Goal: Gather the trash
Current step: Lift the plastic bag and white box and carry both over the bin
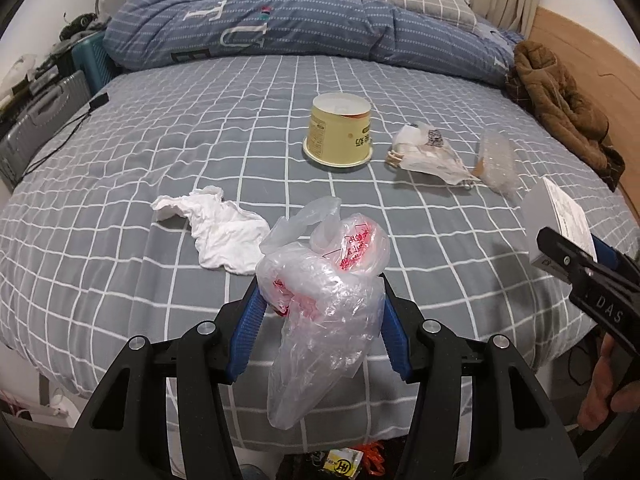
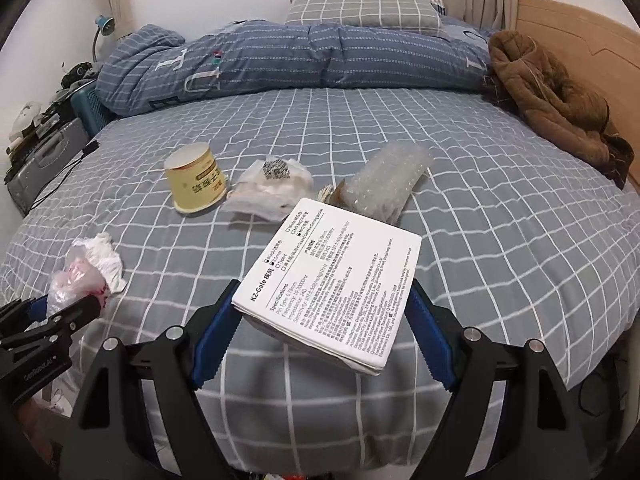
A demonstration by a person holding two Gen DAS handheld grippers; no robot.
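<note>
Cup (image 1: 338, 134) left of wrapper (image 1: 428, 152)

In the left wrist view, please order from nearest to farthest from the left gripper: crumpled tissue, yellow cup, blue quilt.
1. Crumpled tissue, just ahead of the left gripper, slightly left.
2. Yellow cup, mid-bed, upside down.
3. Blue quilt, along the far edge.

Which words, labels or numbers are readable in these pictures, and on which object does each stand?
"KZ-Gale" and "Specifications": white box held in the right gripper; its smaller print is too small.
"DAS": right gripper body, seen from the left wrist.
"TU": blue duvet.
Yellow cup and plastic bag in the left gripper: print unreadable.
</note>
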